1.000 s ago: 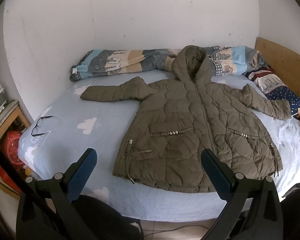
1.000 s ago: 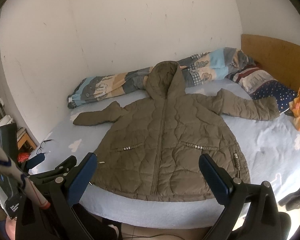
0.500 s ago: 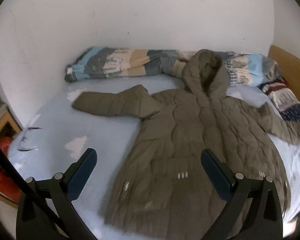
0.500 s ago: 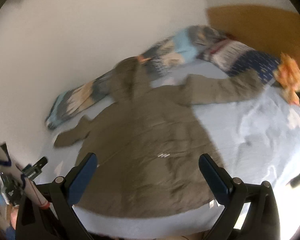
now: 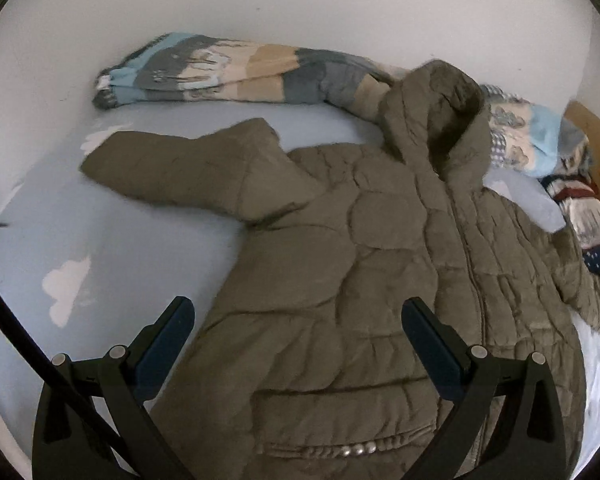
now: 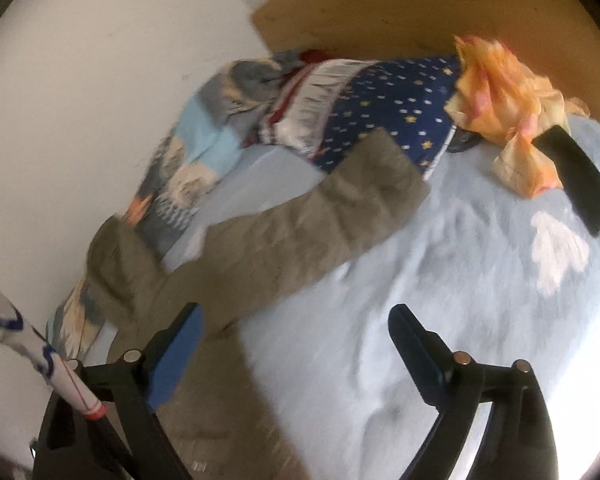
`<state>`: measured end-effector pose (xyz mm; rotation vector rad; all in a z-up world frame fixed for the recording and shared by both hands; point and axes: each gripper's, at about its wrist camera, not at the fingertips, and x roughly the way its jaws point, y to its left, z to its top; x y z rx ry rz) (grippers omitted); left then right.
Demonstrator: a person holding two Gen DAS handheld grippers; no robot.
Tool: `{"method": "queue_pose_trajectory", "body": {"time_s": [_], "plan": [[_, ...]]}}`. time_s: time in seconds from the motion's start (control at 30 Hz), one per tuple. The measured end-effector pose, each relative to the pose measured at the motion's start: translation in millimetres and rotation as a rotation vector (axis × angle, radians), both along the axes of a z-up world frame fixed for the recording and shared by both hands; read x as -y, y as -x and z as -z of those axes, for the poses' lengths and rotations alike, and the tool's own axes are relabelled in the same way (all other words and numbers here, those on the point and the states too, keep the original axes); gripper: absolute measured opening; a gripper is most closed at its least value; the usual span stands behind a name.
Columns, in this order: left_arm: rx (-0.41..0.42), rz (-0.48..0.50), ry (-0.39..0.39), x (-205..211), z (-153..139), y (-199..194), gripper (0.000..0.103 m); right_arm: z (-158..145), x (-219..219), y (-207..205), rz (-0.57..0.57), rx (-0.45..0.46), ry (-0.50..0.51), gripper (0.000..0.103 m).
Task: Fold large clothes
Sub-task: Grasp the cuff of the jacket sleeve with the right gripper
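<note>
Left tongs (image 5: 298, 320) — spread wide, nothing between the blue-padded fingers (image 5: 168, 344), hovering above the bed (image 5: 60, 240). Left of them, pale blue sheet with a white cloud print (image 5: 66, 292). Ahead and to the left, the jacket's left sleeve (image 5: 188, 172) lies flat, pointing away to the left. Beyond it, along the white wall, a rolled patterned quilt (image 5: 228, 72). Directly under and ahead of the tongs lies the olive quilted jacket (image 5: 360, 280), front up, zipped; a studded pocket trim (image 5: 352, 448) shows between the fingers near the lower edge. Ahead and right, the hood (image 5: 440, 112) rests against the quilt. Far right, a striped and starred pillow (image 5: 592, 232).

Right tongs (image 6: 296, 332) — also spread, gripping nothing; view is motion-blurred. The left finger (image 6: 172, 364) sits over the jacket's body (image 6: 212, 420); the right finger (image 6: 420, 356) over bare sheet (image 6: 440, 280). Far left, a white patterned pole (image 6: 28, 344) crosses the corner, what it is I cannot tell. Ahead, the right sleeve (image 6: 300, 224) stretches away toward the upper right, its cuff touching the navy star pillow (image 6: 388, 112). Right of that, crumpled orange fabric (image 6: 504, 100) against the wooden headboard (image 6: 420, 8), and a dark flat object (image 6: 576, 180) beside it on the sheet.
</note>
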<state>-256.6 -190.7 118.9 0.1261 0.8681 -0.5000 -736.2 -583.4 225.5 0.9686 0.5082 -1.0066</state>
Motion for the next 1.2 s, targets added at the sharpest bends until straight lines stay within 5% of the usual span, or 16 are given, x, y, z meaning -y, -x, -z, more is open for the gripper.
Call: {"method": "queue_pose_trajectory", "body": {"time_s": [0.4, 0.73, 0.8, 0.87, 1.03, 1.2], "plan": [[0.034, 0.095, -0.068, 26, 10, 5, 0.103, 89, 126, 34, 0.198, 0.068, -0.120, 0.068], [0.026, 0.090, -0.094, 30, 20, -1, 0.103, 137, 182, 39, 0.286, 0.000, -0.151, 0.067], [0.024, 0.091, -0.096, 32, 21, 0, 0.103, 146, 187, 37, 0.253, 0.046, -0.177, 0.032], [0.025, 0.103, -0.099, 34, 21, 2, 0.103, 137, 182, 36, 0.254, 0.076, -0.138, 0.018], [0.040, 0.097, -0.075, 25, 13, 4, 0.103, 69, 157, 23, 0.225, 0.106, 0.035, 0.016], [0.038, 0.075, -0.039, 7, 4, 2, 0.103, -32, 127, -12, 0.135, 0.150, 0.180, 0.016]]}}
